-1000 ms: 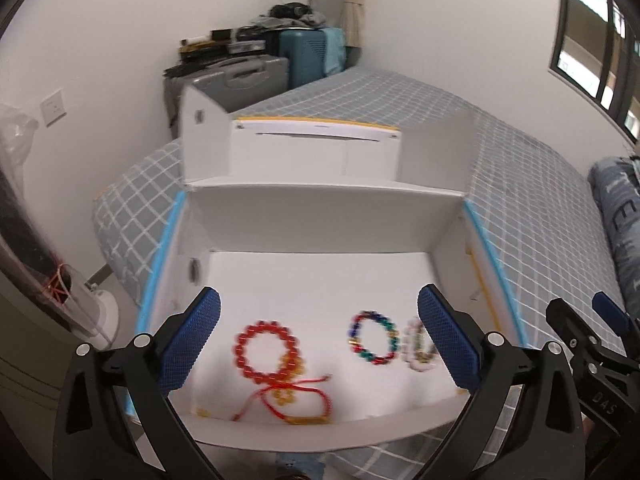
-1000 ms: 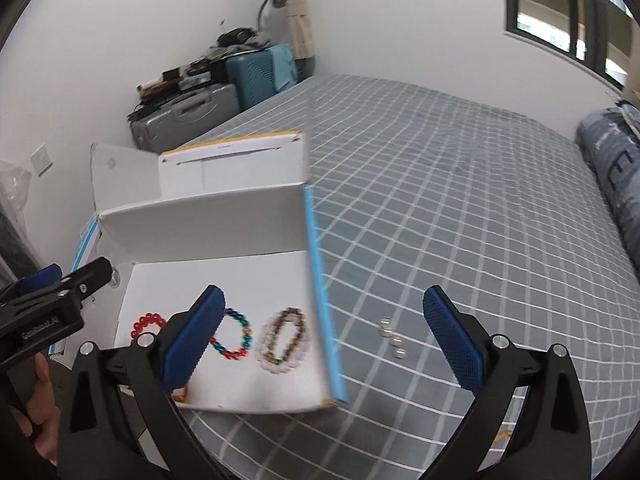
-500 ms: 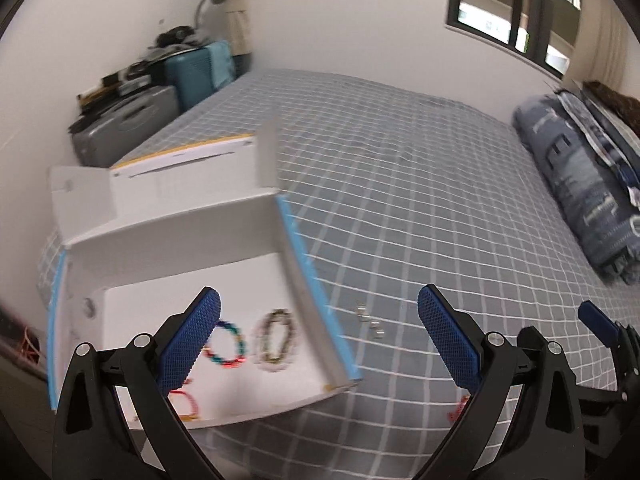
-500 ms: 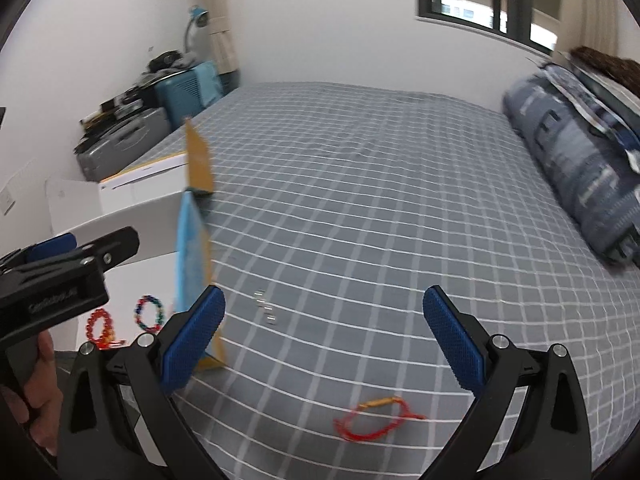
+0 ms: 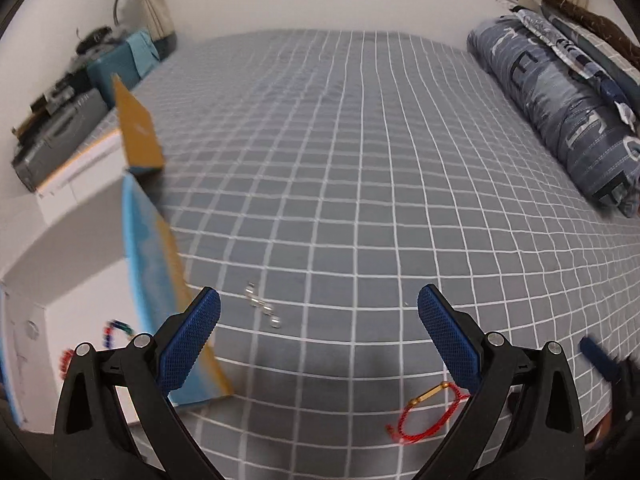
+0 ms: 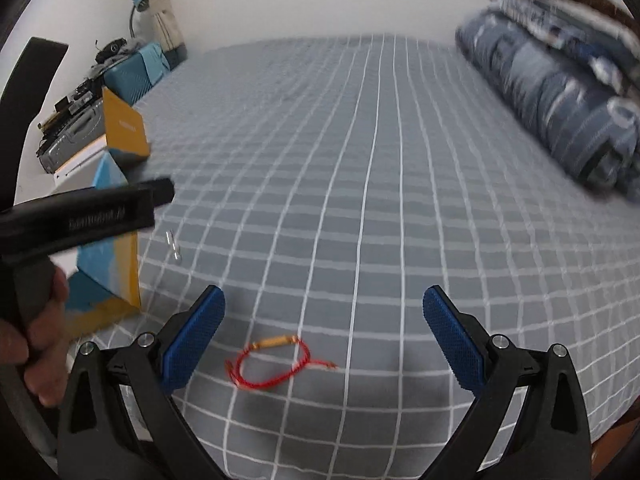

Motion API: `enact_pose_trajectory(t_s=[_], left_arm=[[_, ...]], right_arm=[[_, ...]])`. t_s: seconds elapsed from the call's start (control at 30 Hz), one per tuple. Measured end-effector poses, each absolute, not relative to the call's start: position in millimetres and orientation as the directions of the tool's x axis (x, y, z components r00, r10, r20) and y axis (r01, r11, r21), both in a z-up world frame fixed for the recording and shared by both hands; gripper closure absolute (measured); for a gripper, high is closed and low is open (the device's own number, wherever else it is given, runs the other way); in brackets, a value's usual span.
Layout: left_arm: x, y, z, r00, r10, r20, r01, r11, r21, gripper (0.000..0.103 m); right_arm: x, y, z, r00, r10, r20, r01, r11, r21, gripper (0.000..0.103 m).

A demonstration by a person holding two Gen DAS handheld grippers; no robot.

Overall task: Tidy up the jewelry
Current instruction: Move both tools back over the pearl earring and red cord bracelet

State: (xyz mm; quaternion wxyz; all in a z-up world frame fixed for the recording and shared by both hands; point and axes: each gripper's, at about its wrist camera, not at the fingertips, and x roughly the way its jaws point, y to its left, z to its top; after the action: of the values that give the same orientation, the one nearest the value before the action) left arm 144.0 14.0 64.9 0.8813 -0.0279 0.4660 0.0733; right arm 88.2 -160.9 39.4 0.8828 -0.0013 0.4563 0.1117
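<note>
A red string bracelet [image 6: 270, 364] with a gold tube bead lies on the grey checked bed, just in front of my open, empty right gripper [image 6: 323, 334]. It also shows in the left wrist view [image 5: 424, 416], low and right of my open, empty left gripper [image 5: 318, 334]. A short row of clear beads [image 5: 262, 306] lies on the bed right of the open white box [image 5: 80, 248]; the beads also show in the right wrist view [image 6: 174, 246]. Beaded bracelets [image 5: 114, 330] lie in the box, partly hidden by its wall.
The box's blue and yellow side wall [image 5: 160, 280] stands at the left on the bed edge. A rolled blue quilt [image 5: 560, 104] lies along the right side. Suitcases [image 5: 60, 132] stand against the far left wall. The left gripper's body [image 6: 80, 216] crosses the right wrist view.
Both grippers have swung right, away from the box and over the bed. The red string bracelet now sits closer in front of the right gripper. Both stay open.
</note>
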Motion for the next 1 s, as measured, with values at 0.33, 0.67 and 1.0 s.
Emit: enact_pose_trajectory(t_s=[0.33, 0.67, 1.0], left_arm=[[173.5, 21.5, 10.1, 0.501, 0.141, -0.854, -0.225, 0.974, 0.029, 0.006], [191.1, 35.3, -40.6, 0.448, 0.147, -0.882, -0.263, 0.964, 0.027, 0.006], [198.9, 36.7, -58.4, 0.457, 0.169, -0.873, -0.283, 0.958, 0.037, 0.006]], right_arm=[[88.2, -150.5, -8.7, 0.456, 0.201, -0.867, -0.256, 0.963, 0.088, 0.008], [88.6, -140.1, -38.7, 0.422, 0.191, -0.886, -0.276, 0.958, 0.075, 0.008], [94.2, -134.3, -62.7, 0.389, 0.175, -0.904, -0.283, 0.957, 0.064, 0.008]])
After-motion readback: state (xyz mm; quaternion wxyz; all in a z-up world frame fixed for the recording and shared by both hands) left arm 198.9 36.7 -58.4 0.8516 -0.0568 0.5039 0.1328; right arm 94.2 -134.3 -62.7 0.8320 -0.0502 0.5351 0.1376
